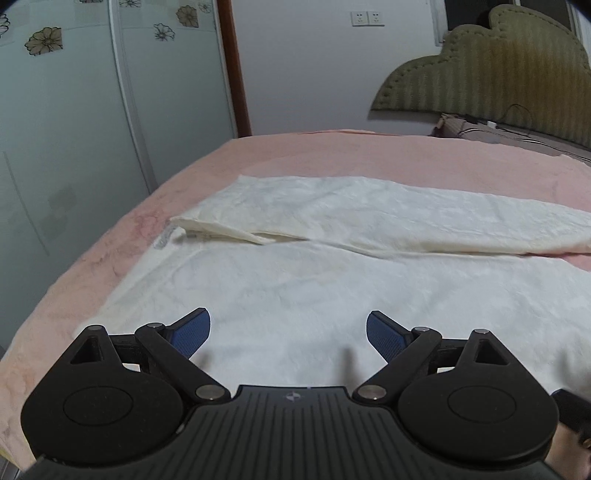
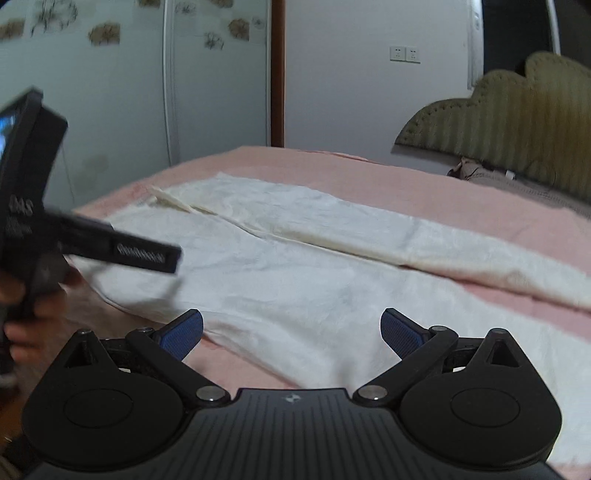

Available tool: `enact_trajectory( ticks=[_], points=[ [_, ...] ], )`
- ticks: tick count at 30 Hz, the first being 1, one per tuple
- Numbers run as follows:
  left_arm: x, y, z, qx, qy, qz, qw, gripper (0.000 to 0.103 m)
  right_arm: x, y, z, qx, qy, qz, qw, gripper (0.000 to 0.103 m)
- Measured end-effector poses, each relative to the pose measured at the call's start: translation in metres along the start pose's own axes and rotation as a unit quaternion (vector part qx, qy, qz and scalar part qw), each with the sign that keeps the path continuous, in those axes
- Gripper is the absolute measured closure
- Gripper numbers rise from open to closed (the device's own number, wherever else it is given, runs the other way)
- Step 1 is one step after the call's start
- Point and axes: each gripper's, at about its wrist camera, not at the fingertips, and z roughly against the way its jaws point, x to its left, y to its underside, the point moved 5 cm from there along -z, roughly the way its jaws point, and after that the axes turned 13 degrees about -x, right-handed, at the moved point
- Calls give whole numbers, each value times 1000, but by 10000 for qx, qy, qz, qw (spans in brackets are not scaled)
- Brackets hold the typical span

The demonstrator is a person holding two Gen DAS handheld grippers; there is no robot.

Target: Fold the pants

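bedroom, pink bedspread (image 1: 332, 155) filling mid frame in both views; padded olive headboard (image 1: 491, 70) at upper right, frosted wardrobe doors with flower decals (image 1: 66, 110) at left, a double wall socket (image 1: 366, 17) high on the white wall.

white pants (image 1: 295, 280) lie spread flat on the bedspread, both legs laid out. long axis runs from the waist end at mid left of the frame out to the right edge, roughly crosswise to both grippers. the far leg sits toward the headboard, the near leg just ahead of the fingers, a narrow strip of pink showing between them at right.

left gripper (image 1: 288, 332): jaws wide apart, nothing between the blue pads, hovering over the near leg by the waist end. right gripper (image 2: 291, 332): jaws also wide apart, empty, over the near edge of the same leg, further along toward the cuffs.

judgement: each gripper is about equally close to the near edge; the coming pinch depends on dropping forward and down onto that edge.

writing: left gripper's body shows at left of the right wrist view with white lettering, blurred, unreadable. small emblem on each gripper base, not legible.
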Motion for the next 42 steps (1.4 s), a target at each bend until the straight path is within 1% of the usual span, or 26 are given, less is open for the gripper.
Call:
enact_trajectory(
  ticks=[2, 5, 6, 8, 9, 11, 12, 14, 15, 16, 19, 21, 24, 27, 29, 31, 32, 34, 36, 37, 40, 42],
  points=[
    [4, -1, -13, 11, -105, -33, 9999, 9, -4, -11, -9, -139, -61, 146, 9998, 0],
    [11, 0, -33, 80, -282, -5, 9996, 9, -11, -31, -27, -593, -222, 359, 9973, 0],
    [14, 1, -40, 122, -318, 53, 9994, 9, -13, -37, -41, -578, -300, 447, 9969, 0],
    [19, 4, -52, 225, -339, 186, 9990, 9, -17, -41, -77, -177, -480, 557, 9971, 0],
    [20, 7, -57, 270, -328, 224, 9988, 9, -20, -44, -95, -91, -593, 611, 9963, 0],
    [19, 14, -66, 336, -326, 178, 9987, 9, -26, -50, -127, -24, -767, 580, 9954, 0],
    [19, 19, -70, 357, -349, 107, 9987, 9, -30, -56, -145, 21, -870, 469, 9951, 0],
    [18, 26, -76, 346, -370, 6, 9987, 5, -38, -64, -177, 62, -1102, 238, 9936, 0],
    [18, 29, -76, 275, -390, -8, 9989, 3, -40, -69, -192, 68, -1251, 157, 9920, 0],
    [19, 31, -75, 185, -426, -6, 9989, 0, -41, -72, -207, 90, -1314, 110, 9912, 0],
    [17, 35, -72, 31, -459, -16, 9989, 0, -47, -81, -256, 268, -1373, -46, 9902, 1],
    [17, 35, -72, 40, -417, -5, 9991, 0, -47, -83, -285, 331, -1423, -129, 9892, 2],
    [20, 35, -75, 91, -313, 167, 9993, 0, -52, -82, -329, 578, -1496, -270, 9867, 3],
    [21, 36, -77, 109, -273, 230, 9993, 0, -56, -80, -365, 823, -1685, -569, 9806, 3],
    [21, 36, -78, 108, -271, 215, 9993, 0, -59, -79, -382, 890, -1770, -680, 9778, 3],
    [22, 36, -79, 110, -256, 233, 9993, 0, -59, -77, -400, 1014, -1877, -694, 9745, 10],
    [22, 36, -79, 112, -250, 240, 9993, 0, -59, -76, -405, 1083, -1908, -677, 9733, 20],
    [21, 36, -79, 111, -242, 239, 9994, 0, -58, -78, -409, 1031, -2044, -561, 9718, 31],
    [21, 36, -79, 110, -239, 240, 9994, 0, -57, -79, -410, 1052, -2219, -526, 9679, 63],
    [21, 36, -79, 110, -237, 242, 9994, 0, -56, -78, -408, 1061, -2252, -512, 9672, 70],
    [22, 35, -79, 105, -212, 279, 9993, 0, -47, -78, -398, 886, -2175, -115, 9720, 83],
    [25, 34, -79, 107, -121, 382, 9991, 1, -40, -82, -386, 643, -1994, 133, 9777, 88]
  ],
)
